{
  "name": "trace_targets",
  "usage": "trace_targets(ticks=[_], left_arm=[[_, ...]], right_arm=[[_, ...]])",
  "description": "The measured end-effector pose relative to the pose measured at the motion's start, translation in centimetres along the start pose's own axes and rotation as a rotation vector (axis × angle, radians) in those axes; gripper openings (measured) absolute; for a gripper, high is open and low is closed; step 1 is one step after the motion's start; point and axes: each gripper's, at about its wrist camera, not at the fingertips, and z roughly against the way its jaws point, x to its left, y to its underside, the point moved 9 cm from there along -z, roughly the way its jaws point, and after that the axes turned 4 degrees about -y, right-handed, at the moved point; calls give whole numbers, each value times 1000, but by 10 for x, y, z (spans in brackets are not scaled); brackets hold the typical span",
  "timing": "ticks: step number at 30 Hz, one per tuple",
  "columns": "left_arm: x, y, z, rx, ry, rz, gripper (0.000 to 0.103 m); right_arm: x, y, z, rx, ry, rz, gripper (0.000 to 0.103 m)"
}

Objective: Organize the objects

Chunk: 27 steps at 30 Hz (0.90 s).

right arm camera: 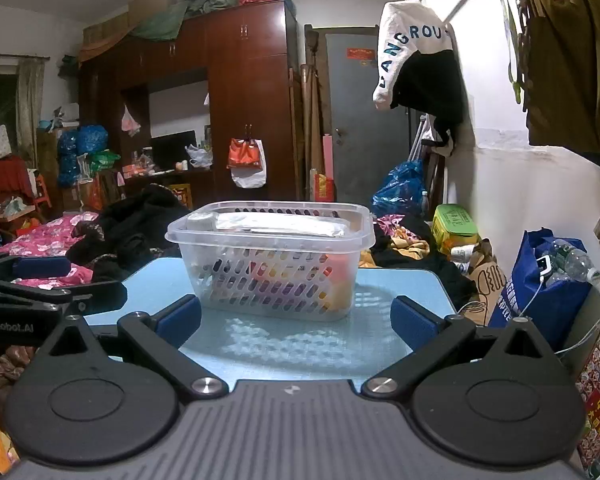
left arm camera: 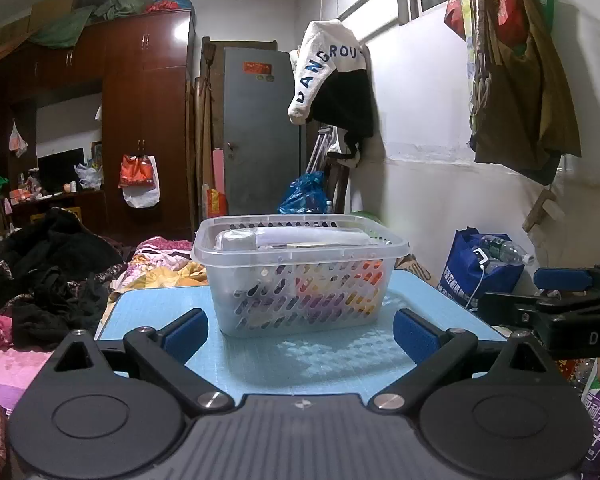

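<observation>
A clear perforated plastic basket (left arm camera: 300, 276) stands on a light blue table (left arm camera: 300, 360); it also shows in the right wrist view (right arm camera: 272, 264). It holds several items, with a white flat packet and a white cap on top and colourful things below. My left gripper (left arm camera: 300, 330) is open and empty, just in front of the basket. My right gripper (right arm camera: 296, 318) is open and empty, also just short of the basket. The right gripper shows at the right edge of the left wrist view (left arm camera: 556, 304); the left gripper shows at the left edge of the right wrist view (right arm camera: 40, 292).
A bed with black clothes (left arm camera: 52, 272) and pink bedding lies left of the table. A blue bag with a water bottle (right arm camera: 548, 280) stands to the right by the wall. A green box (right arm camera: 454, 222) sits behind the table. Hanging bags (left arm camera: 520, 80) are above right.
</observation>
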Motion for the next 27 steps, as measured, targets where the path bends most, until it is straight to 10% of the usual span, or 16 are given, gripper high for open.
trace_targets(ticks=[27], left_arm=[[-2,2,0,4,4,-7,100]], right_arm=[[2,0,1,0,-2,12,103]])
